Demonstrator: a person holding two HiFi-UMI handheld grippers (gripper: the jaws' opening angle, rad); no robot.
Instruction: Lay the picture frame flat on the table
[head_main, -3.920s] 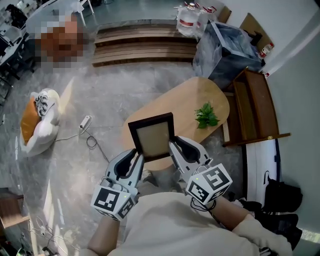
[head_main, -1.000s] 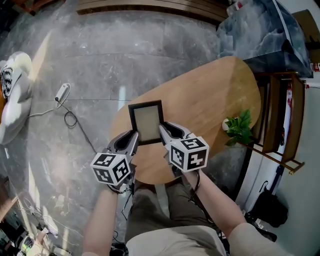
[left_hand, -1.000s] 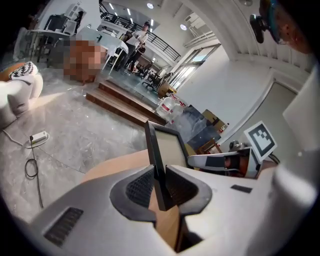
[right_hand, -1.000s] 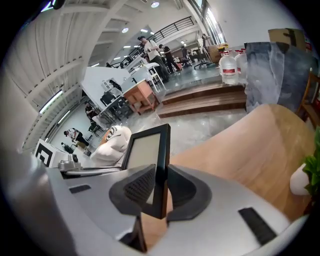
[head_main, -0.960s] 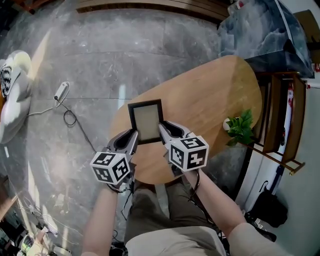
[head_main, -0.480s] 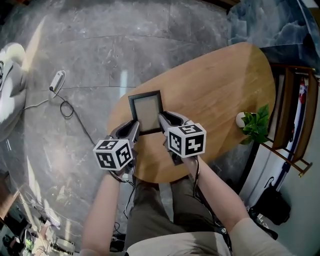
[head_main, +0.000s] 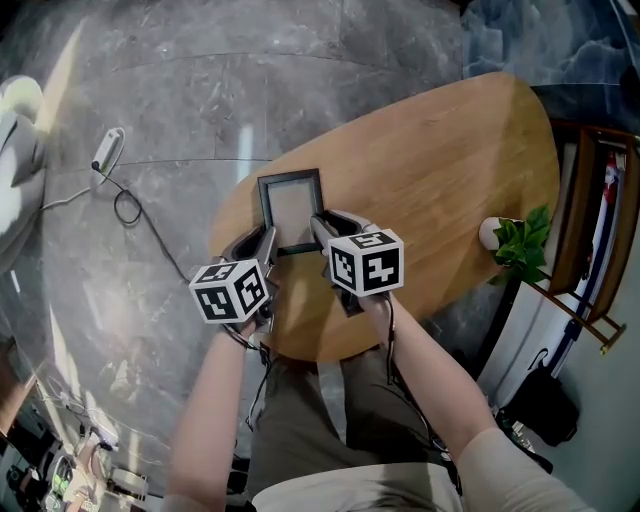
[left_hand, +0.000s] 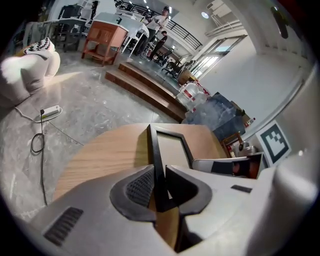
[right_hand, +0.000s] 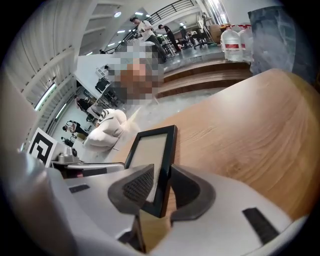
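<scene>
A black picture frame (head_main: 291, 209) with a pale beige inner panel is over the near-left part of the oval wooden table (head_main: 430, 170). It is tipped back, nearly level with the tabletop. My left gripper (head_main: 265, 245) is shut on the frame's left edge (left_hand: 155, 165) near its lower corner. My right gripper (head_main: 318, 233) is shut on the frame's right edge (right_hand: 167, 165) near the other lower corner. The frame's far end (right_hand: 155, 131) points away from me, and whether it touches the wood I cannot tell.
A small potted green plant (head_main: 522, 243) stands at the table's right edge. A brown wooden rack (head_main: 592, 230) is to the right of the table. A white power strip with a cable (head_main: 105, 150) lies on the grey floor to the left.
Both grippers have carried the frame down and forward over the table, tipping it from upright toward flat. The head view has swung so the table sits higher and further right.
</scene>
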